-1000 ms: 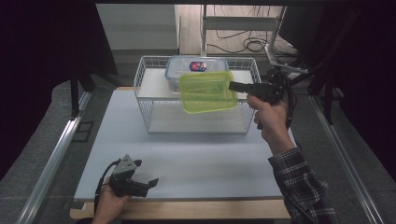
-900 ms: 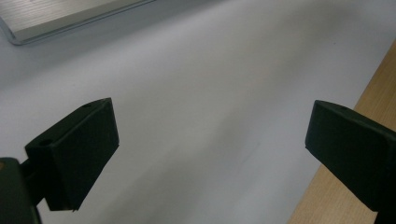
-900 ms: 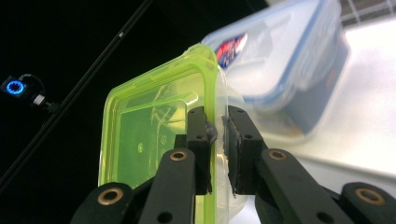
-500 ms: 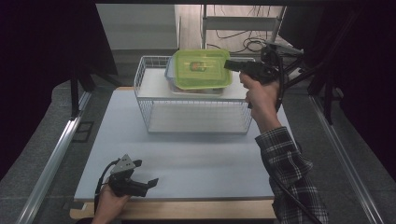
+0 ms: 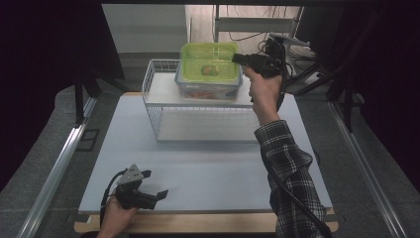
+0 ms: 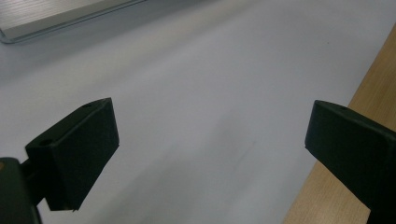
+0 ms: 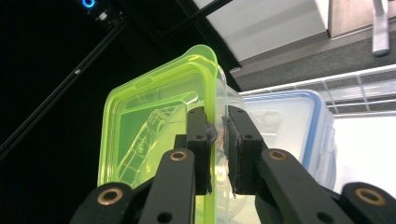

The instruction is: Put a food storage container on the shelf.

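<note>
While the right tongs [image 5: 237, 58] pinch the edge of the green box [image 5: 209, 62], the box hangs above the blue-rimmed box [image 5: 208, 89] that sits in the wire basket [image 5: 153, 106] at the far side of the table [image 5: 208, 168]; in the right gripper view the tongs [image 7: 217, 133] press together on the green box's rim [image 7: 212, 79], one pad on each face of it, and the blue-rimmed box [image 7: 289, 121] shows just behind, with the basket's wires [image 7: 355, 91] beyond it; whether the green box touches the box under it I cannot tell; something small and orange shows through the green lid in the high view, too small to make out; the right hand [image 5: 262, 91] reaches out over the basket's right end, a checked sleeve [image 5: 289, 173] behind it; the left tongs [image 5: 148, 191] lie low at the near left corner of the table, held by the left hand [image 5: 115, 218]; in the left gripper view these tongs [image 6: 210, 144] stand spread wide, nothing between them, above the pale table top [image 6: 196, 84] beside its wooden edge [image 6: 336, 186].
</note>
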The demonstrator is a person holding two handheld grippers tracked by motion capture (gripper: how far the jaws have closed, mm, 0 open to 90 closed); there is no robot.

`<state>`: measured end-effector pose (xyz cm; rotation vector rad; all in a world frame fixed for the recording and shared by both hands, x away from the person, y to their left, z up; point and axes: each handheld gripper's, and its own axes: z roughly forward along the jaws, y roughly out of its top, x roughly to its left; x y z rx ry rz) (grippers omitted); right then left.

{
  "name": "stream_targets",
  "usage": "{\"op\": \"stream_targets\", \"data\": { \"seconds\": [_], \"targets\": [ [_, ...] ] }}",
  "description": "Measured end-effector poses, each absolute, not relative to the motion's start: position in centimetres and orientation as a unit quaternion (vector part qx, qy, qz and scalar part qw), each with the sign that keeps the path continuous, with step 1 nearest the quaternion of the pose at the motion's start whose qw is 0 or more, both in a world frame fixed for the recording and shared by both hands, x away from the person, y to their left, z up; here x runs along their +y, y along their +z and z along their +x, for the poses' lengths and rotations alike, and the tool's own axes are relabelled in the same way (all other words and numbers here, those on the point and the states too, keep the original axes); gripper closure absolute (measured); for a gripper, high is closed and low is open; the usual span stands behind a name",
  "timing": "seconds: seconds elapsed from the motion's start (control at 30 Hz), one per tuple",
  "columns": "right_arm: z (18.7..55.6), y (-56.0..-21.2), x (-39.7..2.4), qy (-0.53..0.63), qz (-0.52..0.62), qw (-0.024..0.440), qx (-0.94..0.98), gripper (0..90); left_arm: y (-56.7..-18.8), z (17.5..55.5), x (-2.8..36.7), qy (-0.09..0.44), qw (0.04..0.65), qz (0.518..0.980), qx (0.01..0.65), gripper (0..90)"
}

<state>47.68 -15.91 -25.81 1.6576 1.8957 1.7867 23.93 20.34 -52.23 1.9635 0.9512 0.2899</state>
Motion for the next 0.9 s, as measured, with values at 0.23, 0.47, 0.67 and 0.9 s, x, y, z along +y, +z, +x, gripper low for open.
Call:
{"op": "stream_targets", "data": {
  "seconds": [0.23, 0.47, 0.67, 0.9],
  "targets": [
    [47.66, -25.75, -15.8, 0.573, 0.542, 0.049, 0.613, 78.7, -52.26, 23.93, 20.19, 0.117, 0.452, 0.797, 0.383, 2.7],
    [48.11, -26.19, -15.59, 0.552, 0.542, 0.07, 0.63, 72.1, -52.32, 23.95, 20.13, 0.114, 0.45, 0.799, 0.383, 2.7],
    [48.46, -26.5, -15.41, 0.545, 0.54, 0.078, 0.637, 68.3, -52.36, 23.96, 20.11, 0.114, 0.45, 0.799, 0.382, 2.8],
    [48.49, -26.45, -15.41, 0.542, 0.535, 0.082, 0.643, 67.9, -52.38, 23.96, 20.05, 0.114, 0.448, 0.801, 0.381, 2.8]
  ]
}}
